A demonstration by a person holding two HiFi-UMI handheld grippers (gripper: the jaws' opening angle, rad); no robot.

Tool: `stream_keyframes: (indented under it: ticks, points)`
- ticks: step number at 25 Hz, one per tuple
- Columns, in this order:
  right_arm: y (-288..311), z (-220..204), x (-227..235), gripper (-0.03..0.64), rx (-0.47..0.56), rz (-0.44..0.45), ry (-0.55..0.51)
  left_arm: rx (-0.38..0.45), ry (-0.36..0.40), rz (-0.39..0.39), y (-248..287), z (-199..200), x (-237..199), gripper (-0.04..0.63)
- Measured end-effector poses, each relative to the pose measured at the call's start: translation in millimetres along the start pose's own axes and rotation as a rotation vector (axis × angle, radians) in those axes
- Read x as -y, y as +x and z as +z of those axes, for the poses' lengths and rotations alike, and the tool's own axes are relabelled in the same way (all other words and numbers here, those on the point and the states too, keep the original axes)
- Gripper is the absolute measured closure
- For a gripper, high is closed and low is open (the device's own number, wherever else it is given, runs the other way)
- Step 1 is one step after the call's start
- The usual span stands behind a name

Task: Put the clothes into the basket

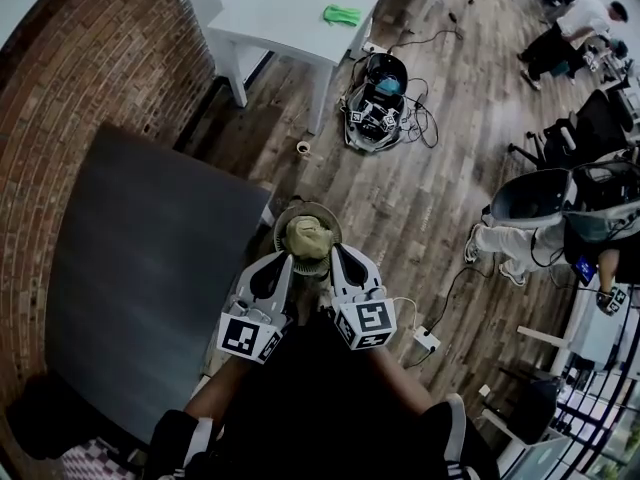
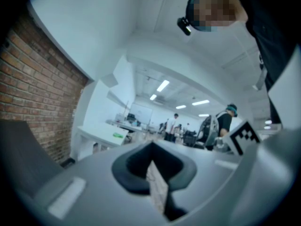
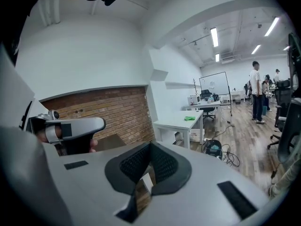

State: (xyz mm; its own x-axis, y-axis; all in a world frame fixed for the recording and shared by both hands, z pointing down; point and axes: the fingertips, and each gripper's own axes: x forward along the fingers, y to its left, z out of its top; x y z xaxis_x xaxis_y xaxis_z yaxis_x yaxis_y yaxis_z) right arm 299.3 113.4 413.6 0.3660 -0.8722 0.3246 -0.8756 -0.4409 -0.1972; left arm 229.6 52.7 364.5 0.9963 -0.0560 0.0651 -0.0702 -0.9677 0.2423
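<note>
Clothes (image 1: 307, 236) sit in the basket (image 1: 284, 216); left hand-held gripper (image 1: 287, 260) and right hand-held gripper (image 1: 336, 253) both clenched empty.

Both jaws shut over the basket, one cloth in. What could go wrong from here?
1. The green cloth lies on the far white table. Cables cross the floor on the way, so tripping looks possible.
2. The olive cloth seems heaped in the basket, so another piece on top may slide out.
</note>
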Motion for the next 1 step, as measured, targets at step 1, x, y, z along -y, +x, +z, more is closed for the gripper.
stream_keyframes:
  ticks: [1]
  points:
    - [-0.4,-0.6,-0.2,0.612,0.0,0.0,0.0,0.0,0.0,0.0,-0.6,-0.6,0.3,0.591]
